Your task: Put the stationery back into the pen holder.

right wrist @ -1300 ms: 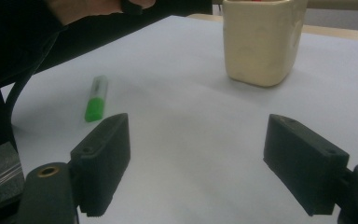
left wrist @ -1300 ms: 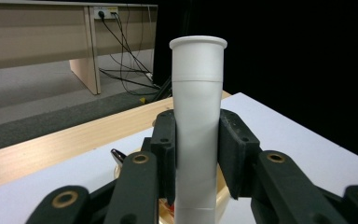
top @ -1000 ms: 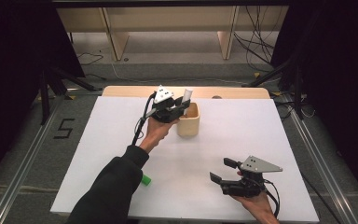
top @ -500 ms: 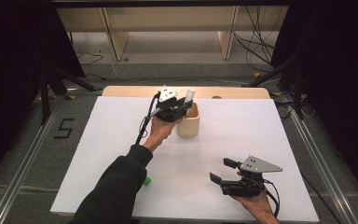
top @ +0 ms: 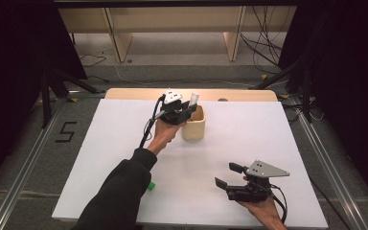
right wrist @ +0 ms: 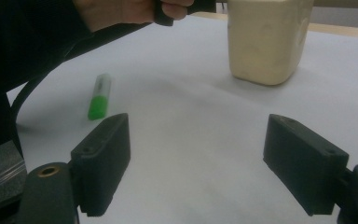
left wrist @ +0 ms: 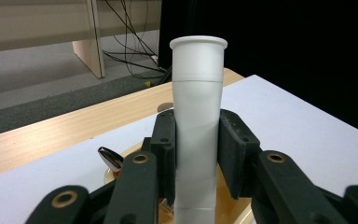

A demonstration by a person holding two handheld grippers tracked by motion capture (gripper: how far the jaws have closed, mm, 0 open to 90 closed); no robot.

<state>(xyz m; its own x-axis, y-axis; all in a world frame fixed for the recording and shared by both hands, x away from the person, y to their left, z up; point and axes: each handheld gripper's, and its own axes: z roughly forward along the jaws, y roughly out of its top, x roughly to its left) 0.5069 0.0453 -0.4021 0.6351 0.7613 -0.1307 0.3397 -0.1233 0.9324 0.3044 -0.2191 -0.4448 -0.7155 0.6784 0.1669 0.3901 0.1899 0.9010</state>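
Note:
My left gripper (top: 188, 109) is shut on a white tube (left wrist: 196, 126) with a flared rim, held upright over the near-left edge of a cream container (top: 195, 125). In the left gripper view both pads press the tube's sides, and a metal spoon end (left wrist: 110, 158) sticks out of the container below. The tube's top (top: 194, 97) pokes above the gripper in the high view. My right gripper (top: 229, 176) rests low over the white table (top: 249, 139) near the front right, its jaws wide apart with nothing between them (right wrist: 196, 163).
A green and white marker (right wrist: 99, 97) lies on the table at the front left, partly behind the left sleeve (top: 120, 191). A wooden strip (top: 124, 93) edges the table's far side. Shelving legs and cables stand on the floor beyond.
The left gripper with the tube has shifted slightly right, closer over the container. The right gripper has stayed where it was.

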